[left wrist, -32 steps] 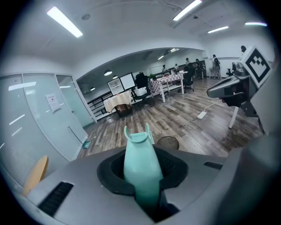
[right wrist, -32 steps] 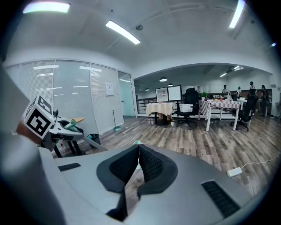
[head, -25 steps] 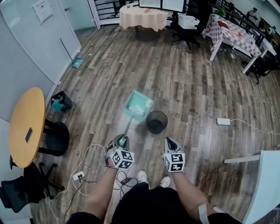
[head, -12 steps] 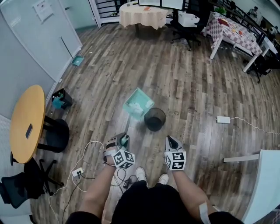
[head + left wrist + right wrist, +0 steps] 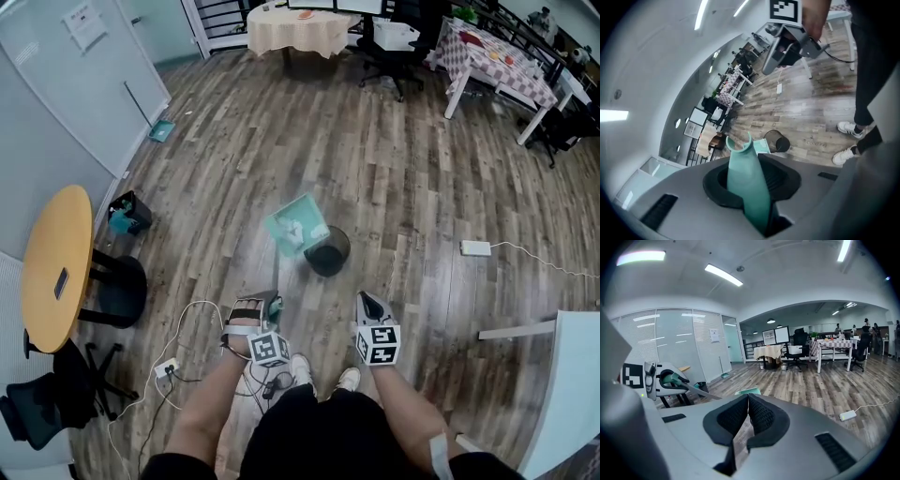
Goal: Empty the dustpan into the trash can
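My left gripper [image 5: 267,306] is shut on the teal grip [image 5: 745,183] of a long-handled dustpan. Its teal pan [image 5: 296,225] hangs tilted at the left rim of the black mesh trash can [image 5: 328,251], with pale litter inside. The left gripper view is rolled on its side and shows the pan [image 5: 762,146] beside the can [image 5: 779,140], with the right gripper [image 5: 787,47] above them. My right gripper [image 5: 366,302] is shut and holds nothing; its pads meet at the tips [image 5: 747,404]. From there the left gripper [image 5: 665,378] and the pan's edge [image 5: 747,391] are visible.
A round yellow table [image 5: 56,253] and a black stool stand at the left, with a small black bin [image 5: 127,214] near them. Cables and a socket strip [image 5: 173,370] lie by my feet. A white adapter [image 5: 475,247] lies on the floor at the right, and a white table [image 5: 562,356] stands nearer.
The dustpan has rolled and swung right, from beside the trash can to tilting over its left rim. Both grippers moved slightly forward with it.
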Demonstrator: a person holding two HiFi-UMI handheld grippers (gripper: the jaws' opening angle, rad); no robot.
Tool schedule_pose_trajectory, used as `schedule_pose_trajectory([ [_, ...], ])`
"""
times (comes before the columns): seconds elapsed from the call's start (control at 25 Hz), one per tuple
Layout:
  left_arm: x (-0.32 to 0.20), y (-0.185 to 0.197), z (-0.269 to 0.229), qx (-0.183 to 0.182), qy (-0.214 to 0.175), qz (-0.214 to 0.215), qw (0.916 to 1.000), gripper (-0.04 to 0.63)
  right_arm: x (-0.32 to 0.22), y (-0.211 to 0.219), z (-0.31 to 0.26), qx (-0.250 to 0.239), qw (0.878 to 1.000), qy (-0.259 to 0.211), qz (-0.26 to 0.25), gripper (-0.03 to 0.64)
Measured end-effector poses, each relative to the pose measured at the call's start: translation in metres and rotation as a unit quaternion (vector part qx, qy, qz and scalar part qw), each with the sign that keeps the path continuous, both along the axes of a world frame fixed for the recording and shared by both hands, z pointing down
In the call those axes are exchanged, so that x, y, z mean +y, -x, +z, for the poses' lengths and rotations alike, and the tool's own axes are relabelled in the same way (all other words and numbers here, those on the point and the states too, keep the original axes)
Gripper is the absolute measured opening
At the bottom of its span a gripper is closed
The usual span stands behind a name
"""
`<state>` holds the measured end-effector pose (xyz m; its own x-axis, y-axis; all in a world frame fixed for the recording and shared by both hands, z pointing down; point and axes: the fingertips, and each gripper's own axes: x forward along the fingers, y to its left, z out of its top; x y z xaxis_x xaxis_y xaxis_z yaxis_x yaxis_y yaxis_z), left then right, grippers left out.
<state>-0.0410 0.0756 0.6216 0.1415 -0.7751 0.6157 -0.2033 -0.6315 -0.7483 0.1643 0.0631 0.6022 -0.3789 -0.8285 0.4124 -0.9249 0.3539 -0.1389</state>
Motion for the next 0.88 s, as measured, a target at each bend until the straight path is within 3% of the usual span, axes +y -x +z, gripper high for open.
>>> schedule_pose_trajectory([
  [0.16, 0.017, -0.014, 0.016, -0.067, 0.004, 0.069, 0.9954, 0.101, 0.005, -0.006, 0.003, -0.002, 1.0, 0.001, 0.004, 0.025],
  [0.36, 0.042, -0.027, 0.036, -0.116, 0.035, 0.139, 0.9828, 0.101, 0.011, -0.008, 0.003, -0.005, 1.0, 0.002, 0.003, 0.025],
  [0.48, 0.04, -0.037, 0.032, -0.159, -0.011, 0.184, 0.9698, 0.101, 0.014, -0.01, 0.005, -0.005, 1.0, 0.004, 0.003, 0.025],
  [0.56, 0.047, -0.048, 0.04, -0.151, 0.004, 0.208, 0.9664, 0.101, 0.015, -0.012, 0.005, -0.005, 1.0, 0.004, 0.003, 0.025],
  [0.6, 0.05, -0.051, 0.045, -0.161, 0.008, 0.221, 0.9618, 0.1, 0.015, -0.013, 0.005, -0.005, 1.0, 0.004, 0.002, 0.025],
  [0.72, 0.05, -0.045, 0.053, -0.249, -0.021, 0.267, 0.9308, 0.098, 0.019, -0.012, 0.009, -0.005, 1.0, 0.005, 0.0, 0.025],
  [0.88, 0.058, -0.043, 0.063, -0.294, -0.015, 0.308, 0.9047, 0.098, 0.022, -0.008, 0.009, -0.006, 1.0, 0.007, -0.002, 0.025],
])
